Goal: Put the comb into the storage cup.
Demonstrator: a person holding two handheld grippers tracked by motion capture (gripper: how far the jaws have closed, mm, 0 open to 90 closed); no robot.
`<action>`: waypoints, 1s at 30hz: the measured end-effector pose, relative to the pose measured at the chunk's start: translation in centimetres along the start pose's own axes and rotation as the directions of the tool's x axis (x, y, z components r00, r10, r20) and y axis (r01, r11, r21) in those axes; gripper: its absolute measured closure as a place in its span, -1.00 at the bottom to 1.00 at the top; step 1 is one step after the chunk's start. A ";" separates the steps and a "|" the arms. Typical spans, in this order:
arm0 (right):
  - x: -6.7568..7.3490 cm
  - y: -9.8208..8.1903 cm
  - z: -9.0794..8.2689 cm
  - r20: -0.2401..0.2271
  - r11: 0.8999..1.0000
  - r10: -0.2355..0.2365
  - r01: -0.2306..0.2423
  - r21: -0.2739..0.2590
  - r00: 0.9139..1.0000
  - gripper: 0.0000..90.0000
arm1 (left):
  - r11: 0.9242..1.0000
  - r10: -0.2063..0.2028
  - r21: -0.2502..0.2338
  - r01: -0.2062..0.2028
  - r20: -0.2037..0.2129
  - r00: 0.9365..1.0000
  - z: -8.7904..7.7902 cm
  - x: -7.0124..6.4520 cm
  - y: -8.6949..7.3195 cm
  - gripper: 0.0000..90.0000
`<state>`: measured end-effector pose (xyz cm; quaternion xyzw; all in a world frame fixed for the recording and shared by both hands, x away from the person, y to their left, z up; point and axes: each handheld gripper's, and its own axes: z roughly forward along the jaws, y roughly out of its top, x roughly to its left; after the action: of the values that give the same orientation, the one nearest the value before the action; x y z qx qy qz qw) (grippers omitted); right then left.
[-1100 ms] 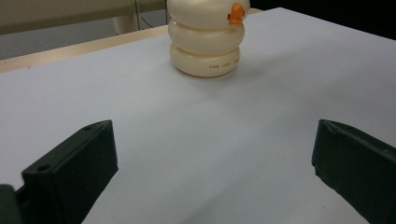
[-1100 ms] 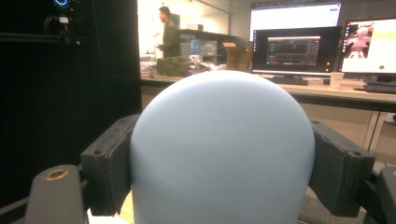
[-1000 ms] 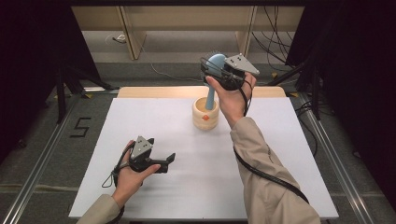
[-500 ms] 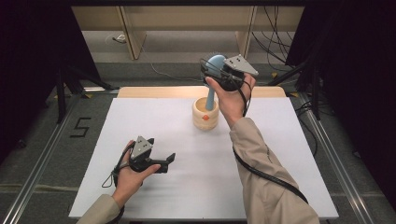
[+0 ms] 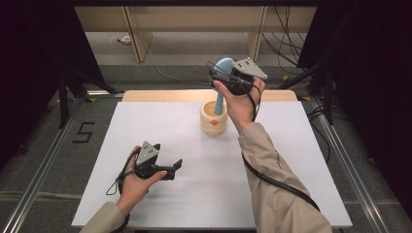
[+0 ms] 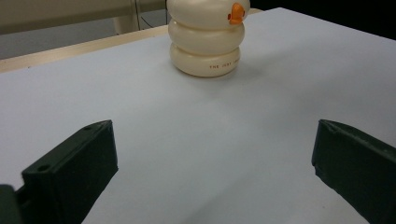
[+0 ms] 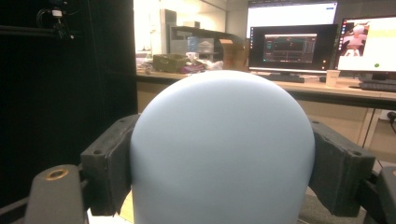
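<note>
Nothing has moved: right gripper [image 5: 224,73] clamps the blue pestle [image 5: 221,87] standing in the mortar [image 5: 213,119]; left gripper [image 5: 176,165] rests wide open, empty.

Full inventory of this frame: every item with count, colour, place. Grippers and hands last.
pestle: 1, light blue, rounded head clamped in the right gripper, shaft running down into the mortar
mortar: 1, cream with a small orange mark, ribbed sides, standing at the far middle of the table
table: 1, white top with a wooden strip along the far edge
monitors: 2, dark, lit, on a desk in the background of the right gripper view
left gripper: 1, black with grey plate, jaws wide open, low over the near left of the table
right gripper: 1, black with grey plate, raised above the mortar, shut on the pestle
sleeves: 2, beige
</note>
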<state>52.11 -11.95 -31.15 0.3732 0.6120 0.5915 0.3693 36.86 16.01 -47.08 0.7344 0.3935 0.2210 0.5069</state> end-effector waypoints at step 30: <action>0.1 -0.6 0.7 0.005 1.000 0.010 -0.010 0.006 1.000 -0.55 | 1.000 -0.001 -0.001 0.001 0.001 1.000 0.0 0.0 0.0 -1.00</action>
<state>52.71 -11.51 -31.78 0.3786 0.6111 0.5906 0.3668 36.83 16.02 -47.06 0.7340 0.3937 0.2204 0.5076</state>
